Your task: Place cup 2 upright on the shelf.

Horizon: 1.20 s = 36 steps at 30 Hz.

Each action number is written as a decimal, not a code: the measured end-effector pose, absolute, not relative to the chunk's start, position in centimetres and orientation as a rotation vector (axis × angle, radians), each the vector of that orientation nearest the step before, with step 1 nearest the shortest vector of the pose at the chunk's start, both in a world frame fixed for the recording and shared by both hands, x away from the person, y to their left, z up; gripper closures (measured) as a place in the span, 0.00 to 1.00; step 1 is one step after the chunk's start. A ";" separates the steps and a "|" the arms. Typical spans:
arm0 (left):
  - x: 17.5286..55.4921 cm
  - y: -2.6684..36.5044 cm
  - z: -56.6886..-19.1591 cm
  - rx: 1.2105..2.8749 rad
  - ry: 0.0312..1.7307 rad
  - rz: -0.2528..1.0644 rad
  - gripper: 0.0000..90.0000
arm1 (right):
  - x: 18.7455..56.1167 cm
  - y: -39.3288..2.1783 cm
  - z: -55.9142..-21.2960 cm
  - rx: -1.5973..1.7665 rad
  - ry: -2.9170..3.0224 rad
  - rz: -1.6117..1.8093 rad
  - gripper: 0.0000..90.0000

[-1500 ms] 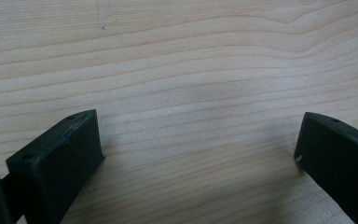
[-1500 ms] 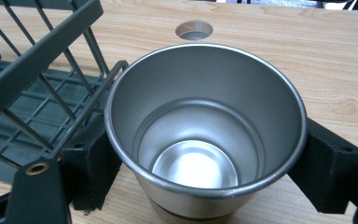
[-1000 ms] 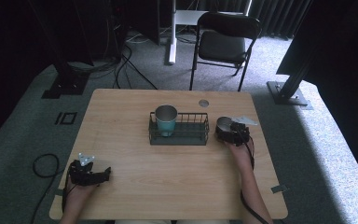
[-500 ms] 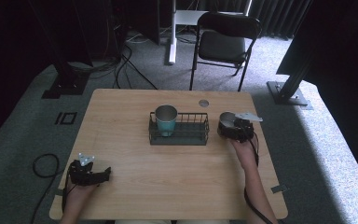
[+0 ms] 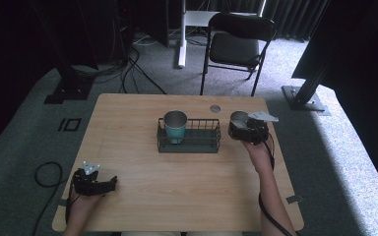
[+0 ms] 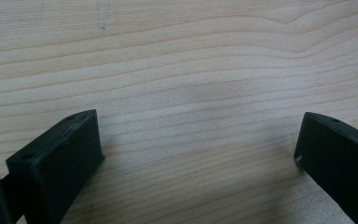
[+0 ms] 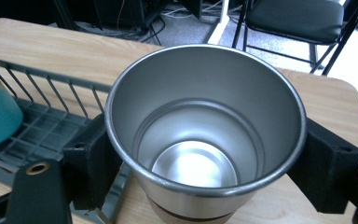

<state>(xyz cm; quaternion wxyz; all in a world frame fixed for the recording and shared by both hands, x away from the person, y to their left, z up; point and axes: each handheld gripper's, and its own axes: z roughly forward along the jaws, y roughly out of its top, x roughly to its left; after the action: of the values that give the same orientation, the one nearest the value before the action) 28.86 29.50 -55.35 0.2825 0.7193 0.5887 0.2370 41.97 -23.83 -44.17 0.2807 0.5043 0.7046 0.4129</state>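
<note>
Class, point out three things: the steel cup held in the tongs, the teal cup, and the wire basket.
steel cup (image 7: 200, 140), right gripper view, on its inner wall.
teal cup (image 5: 175, 132), high view, on its outer side.
wire basket (image 5: 202, 146), high view, on its front rim.

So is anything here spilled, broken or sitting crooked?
Nothing stands out. The steel cup is empty, upright and clamped between the right gripper jaws beside the wire rack. The teal cup stands upright in the rack. The left gripper rests open on the bare table.
</note>
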 end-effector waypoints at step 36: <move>28.9 29.5 -55.4 1.926 1.577 0.634 0.01 | 42.6 -16.9 -40.2 1.169 1.977 1.196 0.20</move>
<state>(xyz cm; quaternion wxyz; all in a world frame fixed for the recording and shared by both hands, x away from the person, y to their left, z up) 28.86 29.50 -55.35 0.2824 0.7193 0.5888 0.2369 42.59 -16.87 -40.16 0.2723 0.4342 0.7346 0.4445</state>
